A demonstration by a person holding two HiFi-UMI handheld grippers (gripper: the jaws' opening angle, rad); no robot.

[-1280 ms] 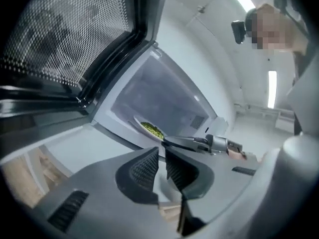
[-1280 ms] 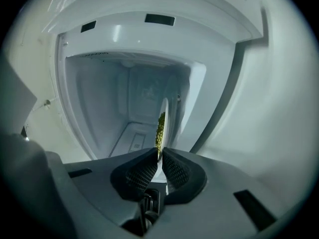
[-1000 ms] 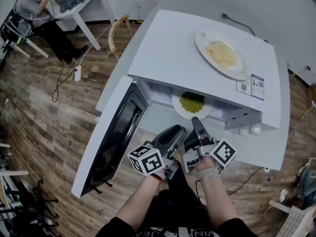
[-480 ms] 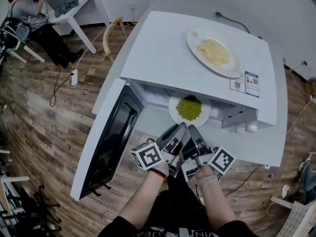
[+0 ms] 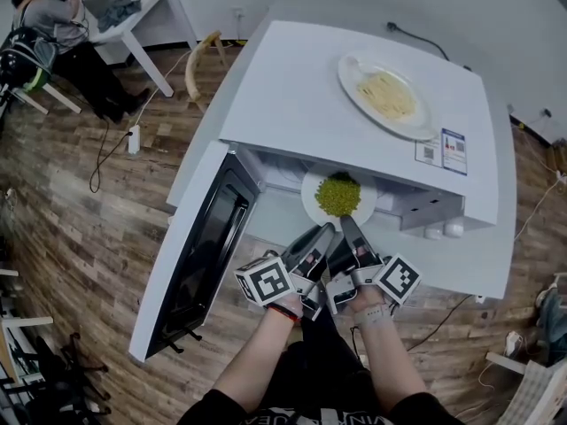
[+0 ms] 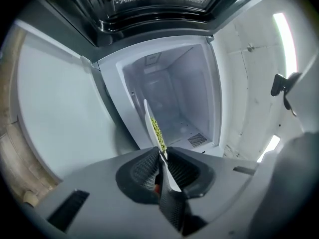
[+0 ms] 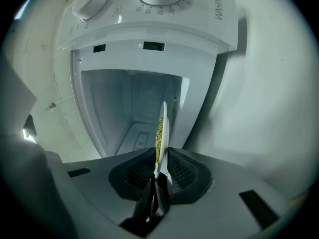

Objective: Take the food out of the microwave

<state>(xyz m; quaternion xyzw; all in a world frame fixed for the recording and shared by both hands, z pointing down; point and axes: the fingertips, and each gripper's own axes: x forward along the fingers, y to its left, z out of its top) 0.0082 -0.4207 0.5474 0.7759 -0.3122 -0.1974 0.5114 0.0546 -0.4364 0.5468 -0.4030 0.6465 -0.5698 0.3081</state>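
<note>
At the microwave [image 5: 354, 104] mouth, the left gripper [image 6: 162, 157] has just closed its jaws on the near rim of the plate [image 5: 311, 198] of peas [image 5: 339, 195], beside the right gripper [image 7: 160, 158] clamped there too, so it looks ready to draw out

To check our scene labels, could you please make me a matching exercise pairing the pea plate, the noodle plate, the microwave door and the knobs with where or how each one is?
Things:
1. pea plate
2. noodle plate
3. door
4. knobs

Place or state:
A. on top of the microwave
B. on the microwave's front, beside the opening
C. swung open
D. at the microwave's mouth

Pairs: 1-D, 2-A, 3-C, 4-B
</note>
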